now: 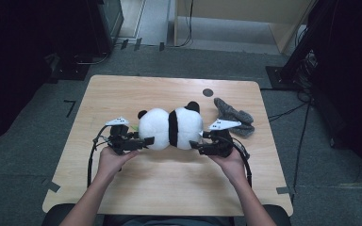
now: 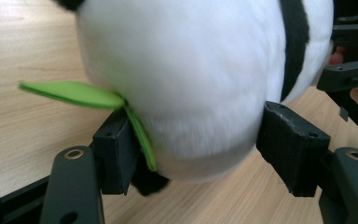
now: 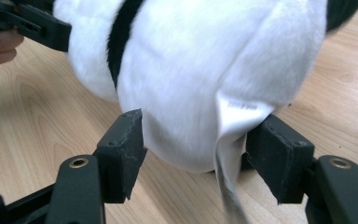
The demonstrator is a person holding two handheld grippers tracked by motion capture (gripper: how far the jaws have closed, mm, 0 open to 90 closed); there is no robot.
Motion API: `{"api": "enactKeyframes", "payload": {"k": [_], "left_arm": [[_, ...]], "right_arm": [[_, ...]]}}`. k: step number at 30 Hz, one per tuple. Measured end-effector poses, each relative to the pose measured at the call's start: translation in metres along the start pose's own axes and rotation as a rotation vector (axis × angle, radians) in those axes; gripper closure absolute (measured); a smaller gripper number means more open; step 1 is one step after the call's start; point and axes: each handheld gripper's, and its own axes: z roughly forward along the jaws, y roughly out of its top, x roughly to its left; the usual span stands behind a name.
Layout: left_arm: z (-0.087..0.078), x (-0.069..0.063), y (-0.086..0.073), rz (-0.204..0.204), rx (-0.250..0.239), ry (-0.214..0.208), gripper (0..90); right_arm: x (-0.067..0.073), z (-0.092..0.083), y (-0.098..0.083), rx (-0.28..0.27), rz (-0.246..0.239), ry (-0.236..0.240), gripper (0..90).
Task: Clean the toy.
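in the high view, a plush panda (image 1: pixel 170 128) lies on its side at the middle of the wooden table (image 1: pixel 169 183). the left gripper (image 1: pixel 143 142) meets the panda's left end, the right gripper (image 1: pixel 197 144) its right end, and a grey cloth (image 1: pixel 234 116) lies just right of the panda.

in the left gripper view, the jaws stand half wide around the panda's (image 2: pixel 191 84) white bulge; the left pad touches the fur and a green felt leaf (image 2: pixel 81 94), the right pad sits at the fur's edge, whether pressing i cannot tell.

in the right gripper view, the jaws stand half wide around the panda's (image 3: pixel 191 70) other end, both pads against the fur, a white sewn label (image 3: pixel 233 135) beside the right pad.
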Motion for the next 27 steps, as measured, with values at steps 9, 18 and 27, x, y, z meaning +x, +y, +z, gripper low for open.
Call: {"api": "enactKeyframes", "payload": {"k": [9, 18, 27], "left_arm": [[-0.005, -0.005, -0.001, -0.002, -0.024, -0.002, 32.3], [-0.005, -0.006, -0.007, 0.011, 0.02, 0.004, 31.0], [0.005, -0.008, -0.013, 0.108, 0.054, 0.064, 27.2]], "right_arm": [[0.002, -0.008, 0.003, -0.075, 0.085, 0.056, 36.1], [0.008, -0.005, 0.005, -0.043, 0.024, 0.017, 35.8], [0.008, -0.004, 0.006, -0.038, 0.01, -0.017, 35.4]]}}
